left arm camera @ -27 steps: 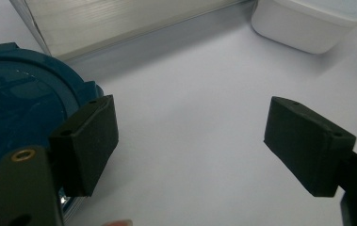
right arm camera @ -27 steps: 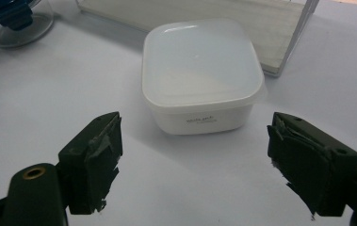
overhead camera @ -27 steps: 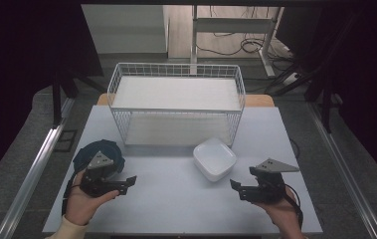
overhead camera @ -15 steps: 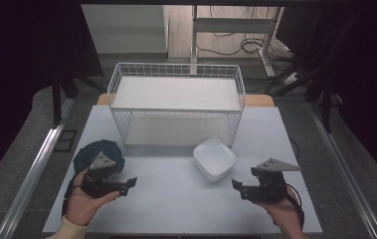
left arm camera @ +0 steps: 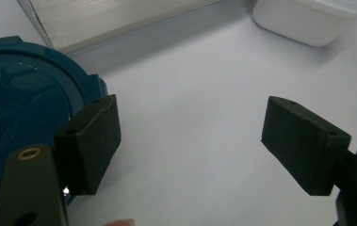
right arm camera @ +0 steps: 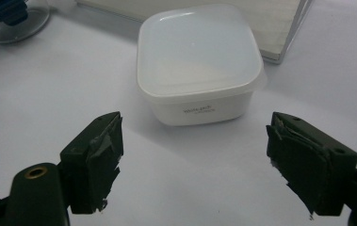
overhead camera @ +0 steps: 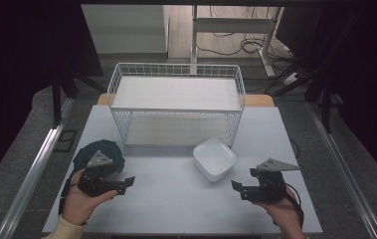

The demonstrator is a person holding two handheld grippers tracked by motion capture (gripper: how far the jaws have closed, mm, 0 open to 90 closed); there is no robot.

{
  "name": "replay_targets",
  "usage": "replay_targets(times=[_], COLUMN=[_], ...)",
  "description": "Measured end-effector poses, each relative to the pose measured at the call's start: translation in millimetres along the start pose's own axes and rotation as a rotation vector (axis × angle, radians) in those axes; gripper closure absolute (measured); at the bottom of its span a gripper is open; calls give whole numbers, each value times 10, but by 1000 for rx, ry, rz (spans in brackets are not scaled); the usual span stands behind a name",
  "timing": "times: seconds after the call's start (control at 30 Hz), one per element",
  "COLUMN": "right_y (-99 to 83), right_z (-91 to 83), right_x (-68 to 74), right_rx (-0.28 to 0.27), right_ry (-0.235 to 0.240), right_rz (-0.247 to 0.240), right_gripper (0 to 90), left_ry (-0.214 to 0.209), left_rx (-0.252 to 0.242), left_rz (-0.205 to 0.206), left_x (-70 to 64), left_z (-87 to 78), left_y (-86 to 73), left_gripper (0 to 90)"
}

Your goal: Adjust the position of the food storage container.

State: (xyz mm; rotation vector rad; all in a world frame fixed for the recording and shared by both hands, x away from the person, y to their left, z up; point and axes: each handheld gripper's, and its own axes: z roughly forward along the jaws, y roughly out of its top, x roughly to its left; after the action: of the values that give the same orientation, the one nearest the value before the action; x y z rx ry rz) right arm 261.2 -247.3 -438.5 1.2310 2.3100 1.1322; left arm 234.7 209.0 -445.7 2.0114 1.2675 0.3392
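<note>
A white square container point(overhead camera: 215, 158) with a lid sits on the white table point(overhead camera: 176, 199), just in front of the wire basket's right end. In the right gripper view the same container point(right arm camera: 198, 61) lies a short way ahead of the jaws. My right gripper point(overhead camera: 237, 188) is open, low over the table's front right, with nothing between its jaws point(right arm camera: 192, 165). A dark blue round lid point(overhead camera: 99, 154) lies at the front left. My left gripper point(overhead camera: 126, 183) hovers just right of it, open and empty point(left arm camera: 190, 141). The blue lid point(left arm camera: 20, 108) sits beside the left jaw.
A white wire basket point(overhead camera: 176, 102) with a flat white shelf stands across the back of the table. Bare table surface lies between the two grippers. Beyond the table are dark floor, metal rails and cables.
The right gripper has shifted slightly. The left gripper, the container and the blue lid have stayed where they were.
</note>
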Motion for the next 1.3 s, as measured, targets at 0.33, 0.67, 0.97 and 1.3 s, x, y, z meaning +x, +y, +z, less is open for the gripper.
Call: replay_targets(times=[0.33, 0.67, 0.97, 1.3], right_y=[10, -9, -17, -27], right_z=[-73, -52, -29, -1], right_x=[-41, -49, -35, -36], right_rx=[-6, 7, 21, 27], right_ry=[-13, -27, -21, -24], right_rz=[5, 12, 8, 6], right_gripper=[194, 194, 200, 200], left_ry=[23, 100, 121, 133], left_rx=[9, -12, -2, 54], left_rz=[36, 5, -59, -66], left_x=[69, 580, 1065, 1428], left_z=[-170, -330, -290, -187], left_y=[133, 298, 362, 417], left_gripper=[220, 288, 400, 587])
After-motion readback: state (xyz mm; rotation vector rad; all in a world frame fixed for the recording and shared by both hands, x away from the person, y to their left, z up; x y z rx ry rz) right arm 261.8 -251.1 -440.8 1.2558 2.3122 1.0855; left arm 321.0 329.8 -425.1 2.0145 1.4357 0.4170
